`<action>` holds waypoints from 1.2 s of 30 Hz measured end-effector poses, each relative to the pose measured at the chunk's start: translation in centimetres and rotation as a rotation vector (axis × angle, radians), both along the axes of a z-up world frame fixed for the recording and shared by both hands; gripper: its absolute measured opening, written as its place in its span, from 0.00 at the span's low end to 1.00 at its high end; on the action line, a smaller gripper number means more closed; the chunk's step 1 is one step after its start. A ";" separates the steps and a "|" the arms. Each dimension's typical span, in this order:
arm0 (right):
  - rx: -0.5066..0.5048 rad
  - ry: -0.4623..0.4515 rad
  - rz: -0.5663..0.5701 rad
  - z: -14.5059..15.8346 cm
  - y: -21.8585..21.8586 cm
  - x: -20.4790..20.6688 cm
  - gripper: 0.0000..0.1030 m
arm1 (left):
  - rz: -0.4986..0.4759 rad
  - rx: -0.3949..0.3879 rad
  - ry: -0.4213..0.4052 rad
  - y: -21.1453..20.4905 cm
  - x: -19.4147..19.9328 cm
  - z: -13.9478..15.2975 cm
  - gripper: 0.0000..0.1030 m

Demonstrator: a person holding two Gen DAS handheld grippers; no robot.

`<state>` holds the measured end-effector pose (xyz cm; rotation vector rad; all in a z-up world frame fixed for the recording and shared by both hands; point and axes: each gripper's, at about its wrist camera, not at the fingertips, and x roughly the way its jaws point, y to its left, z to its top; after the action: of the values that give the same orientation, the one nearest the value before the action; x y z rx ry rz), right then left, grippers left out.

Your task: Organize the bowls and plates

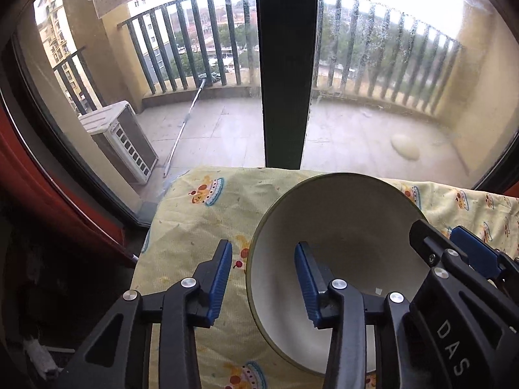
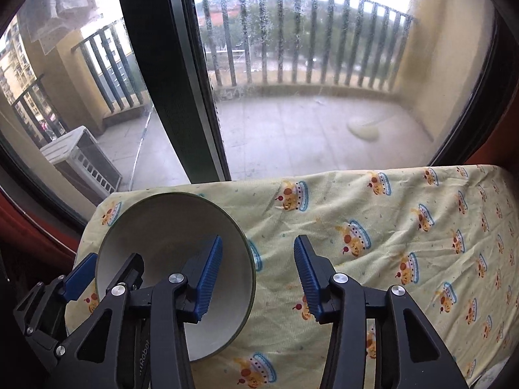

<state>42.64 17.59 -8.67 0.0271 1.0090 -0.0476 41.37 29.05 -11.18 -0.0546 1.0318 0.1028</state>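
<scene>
Straddling opposite sides of the bowl's (image 1: 337, 259) rim, the left gripper (image 1: 264, 280) and right gripper (image 2: 258, 275) each stand apart, pads not pressing yet; the bowl sits tilted on the cloth-covered counter (image 2: 405, 227) by the window, likely for a two-handed lift

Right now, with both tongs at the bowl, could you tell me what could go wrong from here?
1. The left tongs and right tongs each straddle the thin rim of the bowl, pads seemingly not pressing yet; uneven closing could tip it.
2. Its wall looks smooth, so it might slip when lifted.
3. It sits on a wrinkled cloth near the window side; a shove could send it toward the glass.
</scene>
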 end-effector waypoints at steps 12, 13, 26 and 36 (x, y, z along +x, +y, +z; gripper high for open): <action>0.031 0.003 0.040 -0.4 0.6 0.8 0.16 | 0.008 -0.016 -0.008 0.0 0.0 0.3 0.17; 0.031 0.007 0.039 -0.4 0.6 0.8 0.16 | 0.010 -0.017 -0.007 0.0 0.0 0.3 0.17; 0.026 0.016 0.035 0.4 -0.6 -1.6 0.15 | -0.004 -0.021 0.011 -1.1 -2.4 0.7 0.16; 0.010 0.028 -0.002 1.5 -3.1 -5.5 0.15 | -0.035 -0.049 0.028 -3.0 -5.5 1.5 0.16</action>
<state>37.11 14.48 -7.20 0.0371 1.0377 -0.0451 35.90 26.09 -9.69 -0.0799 1.0625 0.0460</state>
